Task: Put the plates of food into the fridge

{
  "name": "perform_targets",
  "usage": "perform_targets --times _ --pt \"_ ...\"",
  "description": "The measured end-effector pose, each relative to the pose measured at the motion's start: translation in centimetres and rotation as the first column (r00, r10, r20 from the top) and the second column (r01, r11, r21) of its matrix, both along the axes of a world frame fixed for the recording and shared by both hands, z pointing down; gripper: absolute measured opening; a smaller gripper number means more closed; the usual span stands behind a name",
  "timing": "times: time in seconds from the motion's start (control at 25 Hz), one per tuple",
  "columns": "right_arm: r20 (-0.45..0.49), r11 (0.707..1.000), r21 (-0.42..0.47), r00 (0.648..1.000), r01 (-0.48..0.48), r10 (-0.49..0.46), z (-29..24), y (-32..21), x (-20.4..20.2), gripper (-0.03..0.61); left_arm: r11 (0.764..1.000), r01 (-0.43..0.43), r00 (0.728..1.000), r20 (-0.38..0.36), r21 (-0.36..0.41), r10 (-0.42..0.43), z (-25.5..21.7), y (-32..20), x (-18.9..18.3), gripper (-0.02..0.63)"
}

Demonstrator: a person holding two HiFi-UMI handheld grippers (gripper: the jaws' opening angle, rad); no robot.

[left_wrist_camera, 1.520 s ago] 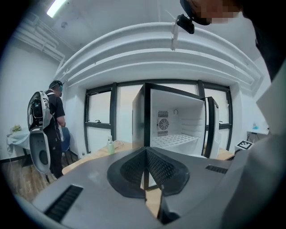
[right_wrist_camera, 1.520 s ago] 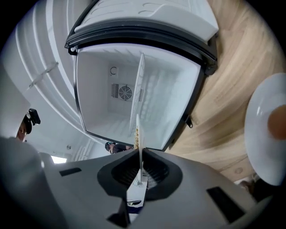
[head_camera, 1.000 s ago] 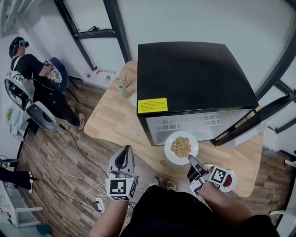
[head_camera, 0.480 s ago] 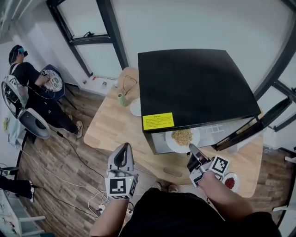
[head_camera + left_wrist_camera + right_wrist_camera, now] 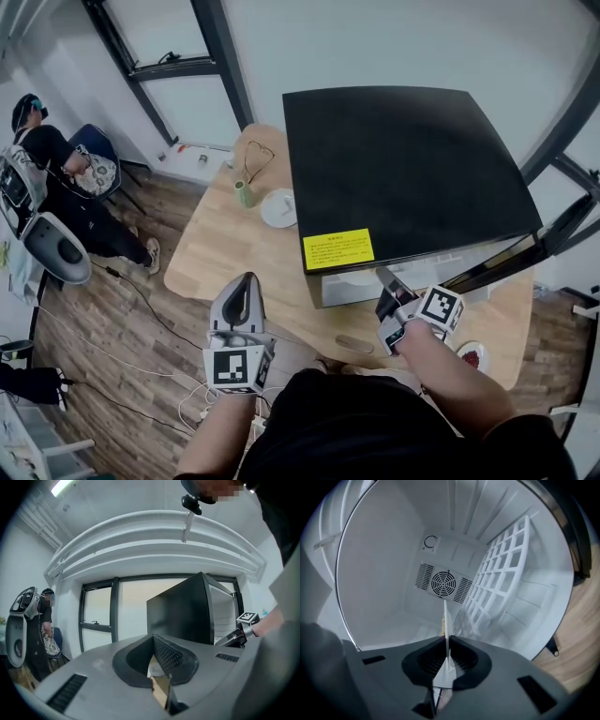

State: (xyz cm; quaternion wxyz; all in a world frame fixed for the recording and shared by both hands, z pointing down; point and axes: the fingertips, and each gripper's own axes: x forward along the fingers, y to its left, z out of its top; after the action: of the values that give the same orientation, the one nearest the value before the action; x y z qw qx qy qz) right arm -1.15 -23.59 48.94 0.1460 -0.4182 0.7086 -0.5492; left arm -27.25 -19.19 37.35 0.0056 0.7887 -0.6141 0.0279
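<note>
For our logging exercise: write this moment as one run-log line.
right gripper: shut on plate rim | plate: inside fridge | left gripper: holds nothing | red-food plate: on table

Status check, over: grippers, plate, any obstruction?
Left gripper shut, empty. Right gripper shut on plate of food, inside open fridge. Wire shelf beside plate; path looks clear.

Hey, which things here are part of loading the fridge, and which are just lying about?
Job: fridge, plate of grains in right gripper, plate of red food on the table.
Lying about: green cup, white dish that looks empty.
</note>
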Motion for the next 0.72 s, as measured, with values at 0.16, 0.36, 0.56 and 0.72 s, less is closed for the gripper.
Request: perform_targets --times 0.16,0.36,0.56,0.72 --pt "-0.069 1.0 0.008 0.997 0.016 -0.015 -0.4 -1.9 -1.5 0.038 1.0 0.002 1.0 -0.007 0.003 -0.002 -0.1 -0.7 -1.1 0.004" --pt "-0.285 0.999 0.008 0.957 0.051 -0.047 -0.4 -3.0 -1.8 0.071 1.0 -0.003 0.999 -0.04 0.006 0.003 0.3 -1.2 -1.7 0.005" --pt "-0.536 0.994 0.004 0.839 0.111 -0.092 0.0 -3.2 -1.6 0.163 0.999 -0.037 0.998 -0.056 0.007 0.037 0.8 -1.3 -1.4 0.005" --pt "-0.661 0.988 -0.034 0.738 0.151 -0.136 0.8 -3.0 -1.4 0.278 0.998 -0.069 0.995 -0.073 0.011 0.07 1.1 -1.2 -1.1 0.005"
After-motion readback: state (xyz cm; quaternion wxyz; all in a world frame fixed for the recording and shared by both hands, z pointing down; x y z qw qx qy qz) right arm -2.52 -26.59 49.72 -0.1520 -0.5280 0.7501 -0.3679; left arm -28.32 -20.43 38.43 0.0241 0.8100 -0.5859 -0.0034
